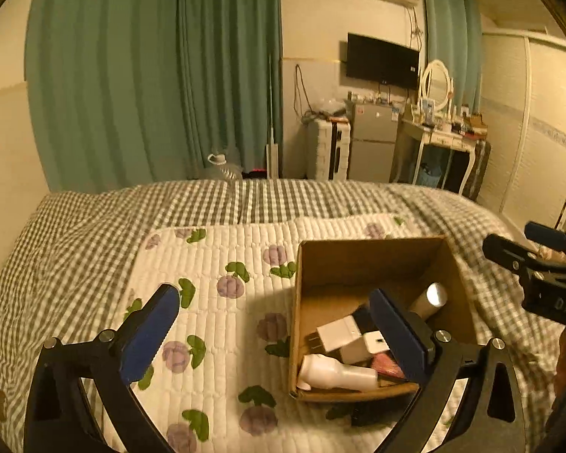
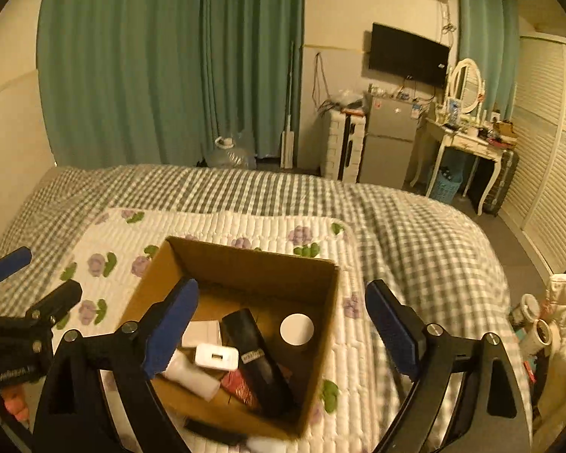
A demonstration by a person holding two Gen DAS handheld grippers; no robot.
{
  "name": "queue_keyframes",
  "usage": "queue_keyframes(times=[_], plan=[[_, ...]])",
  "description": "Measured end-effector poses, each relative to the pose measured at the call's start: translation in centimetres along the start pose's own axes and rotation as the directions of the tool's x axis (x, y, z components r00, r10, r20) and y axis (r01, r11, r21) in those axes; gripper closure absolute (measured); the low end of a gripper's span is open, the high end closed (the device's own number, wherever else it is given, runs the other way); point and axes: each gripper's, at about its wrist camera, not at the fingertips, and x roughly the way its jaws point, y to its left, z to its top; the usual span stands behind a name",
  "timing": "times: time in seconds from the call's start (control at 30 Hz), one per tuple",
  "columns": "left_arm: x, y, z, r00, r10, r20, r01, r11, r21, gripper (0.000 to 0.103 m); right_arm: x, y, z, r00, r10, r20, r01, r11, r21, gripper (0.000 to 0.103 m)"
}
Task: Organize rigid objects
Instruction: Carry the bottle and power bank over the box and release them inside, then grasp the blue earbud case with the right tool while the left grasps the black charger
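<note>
Both the left gripper (image 1: 271,324) and right gripper (image 2: 283,324) hang spread and empty. The cardboard box (image 2: 320,339), lower centre on the bed (image 2: 415,219), holds light, stiff pieces; the white charger (image 2: 217,356) looks easiest pinched across its flat sides.

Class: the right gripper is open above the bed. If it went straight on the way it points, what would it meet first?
Probably the cardboard box, entering its open top and reaching the black remote inside; depth is hard to judge.
</note>
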Motion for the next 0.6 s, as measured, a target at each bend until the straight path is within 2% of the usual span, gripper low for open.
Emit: queue_keyframes(times=[0.17,0.3,0.43,0.6], plan=[[-3.1,-0.9,-1.1,1.0,-0.002,0.005,0.002,1.0,0.018,0.0,-5.1,-0.1,-1.4,1.0,-0.007,0.017,0.007,1.0,-0.001,0.009],[-3.8,-1.5,-2.9,1.0,-0.003,-0.017,0.003,1.0,0.009,0.0,-6.9,-0.2,-3.7,1.0,-0.001,-0.001,0.001,1.0,0.018,0.009],[-2.8,-2.0,-5.2,0.999,-0.002,-0.049,0.003,1.0,0.004,0.0,-6.8,-0.2,-6.5,1.0,0.004,-0.028,-0.004,1.0,0.029,0.009],[0.4,-3.1,-8.8,0.993,0.005,-0.115,-0.001,0.999,0.032,0.0,-3.8,-0.8,-11.2,0.996,-0.006,-0.093,0.011,0.998,0.057,0.009]])
